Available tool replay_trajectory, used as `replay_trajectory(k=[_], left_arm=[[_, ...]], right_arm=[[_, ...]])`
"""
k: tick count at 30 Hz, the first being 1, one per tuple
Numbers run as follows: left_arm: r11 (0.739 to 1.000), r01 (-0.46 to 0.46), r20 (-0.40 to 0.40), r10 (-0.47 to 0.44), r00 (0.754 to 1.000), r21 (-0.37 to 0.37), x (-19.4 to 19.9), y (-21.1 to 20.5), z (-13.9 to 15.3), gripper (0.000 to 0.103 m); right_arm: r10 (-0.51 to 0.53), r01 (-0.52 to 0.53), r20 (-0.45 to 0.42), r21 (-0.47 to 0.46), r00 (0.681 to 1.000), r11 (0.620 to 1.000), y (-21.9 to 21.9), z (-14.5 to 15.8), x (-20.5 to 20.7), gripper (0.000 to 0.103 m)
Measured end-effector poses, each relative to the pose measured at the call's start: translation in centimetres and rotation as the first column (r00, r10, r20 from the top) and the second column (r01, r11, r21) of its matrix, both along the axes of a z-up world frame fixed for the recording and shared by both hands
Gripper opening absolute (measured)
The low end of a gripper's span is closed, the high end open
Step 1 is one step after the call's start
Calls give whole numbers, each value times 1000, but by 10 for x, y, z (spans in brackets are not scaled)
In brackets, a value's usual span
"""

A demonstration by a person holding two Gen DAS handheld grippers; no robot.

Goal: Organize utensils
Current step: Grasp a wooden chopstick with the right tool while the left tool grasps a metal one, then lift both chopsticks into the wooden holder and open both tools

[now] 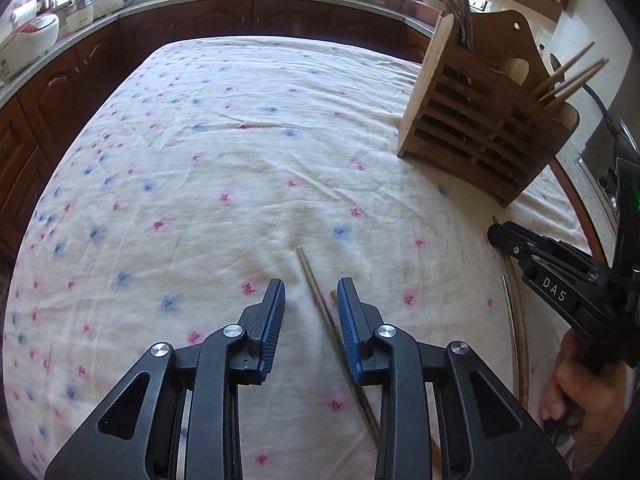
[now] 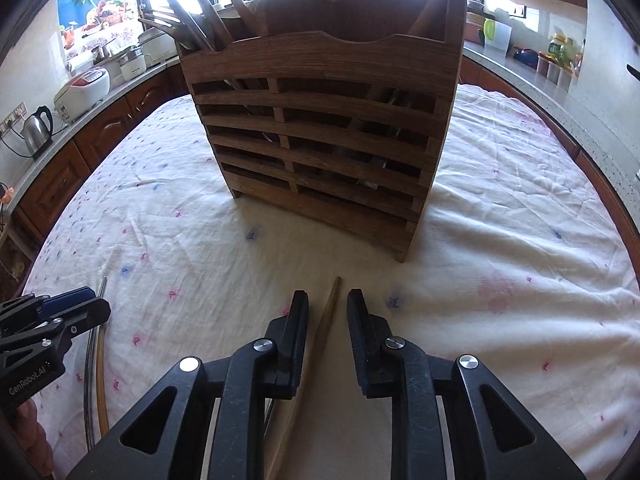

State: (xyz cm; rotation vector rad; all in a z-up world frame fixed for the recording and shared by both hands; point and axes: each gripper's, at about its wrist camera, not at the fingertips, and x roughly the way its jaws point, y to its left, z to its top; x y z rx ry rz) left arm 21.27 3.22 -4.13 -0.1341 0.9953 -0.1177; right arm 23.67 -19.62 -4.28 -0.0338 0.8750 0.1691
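A slatted wooden utensil holder (image 1: pixel 486 136) stands on the flowered tablecloth, holding forks and wooden sticks; it fills the middle of the right wrist view (image 2: pixel 320 140). My left gripper (image 1: pixel 311 294) is open, low over a thin metal chopstick (image 1: pixel 320 292) that lies between its fingers, with a wooden stick tip beside the right finger. My right gripper (image 2: pixel 328 308) is open, straddling a wooden chopstick (image 2: pixel 326 320) lying on the cloth. The right gripper also shows at the right edge of the left wrist view (image 1: pixel 496 234).
More long sticks (image 1: pixel 516 320) lie curved along the table's right edge, also in the right wrist view (image 2: pixel 98 380) at lower left. Kitchen counters with a rice cooker (image 2: pixel 82 88), kettle (image 2: pixel 38 128) and pots surround the table.
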Motion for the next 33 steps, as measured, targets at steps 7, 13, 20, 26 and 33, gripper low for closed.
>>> replay_trajectory(k=[7,13,20,26,33], left_arm=[[996,31,34,-34,999,88,1,-15,-3,23],[995,55,37,-58,998,78,12,-16,-2,6],[998,62,105,-60,993,-13,-13,-5,30,4],[991,111,235,-91,968,-76,-46,2,88,4],[979,161,356,-107,928,-124,-70,5,143,4]], right_arm=[[8,-8,5,-11,1000,1000,4,0,5,9],[-8,8,9,78,1000,997,-5,5,2,5],[-16,-2,100,183,995,983,-20,48,-29,5],[-32,-19,202,245,979,969,-36,97,-62,5],[-61,-29,303,285,951,958,-53,140,-94,5]])
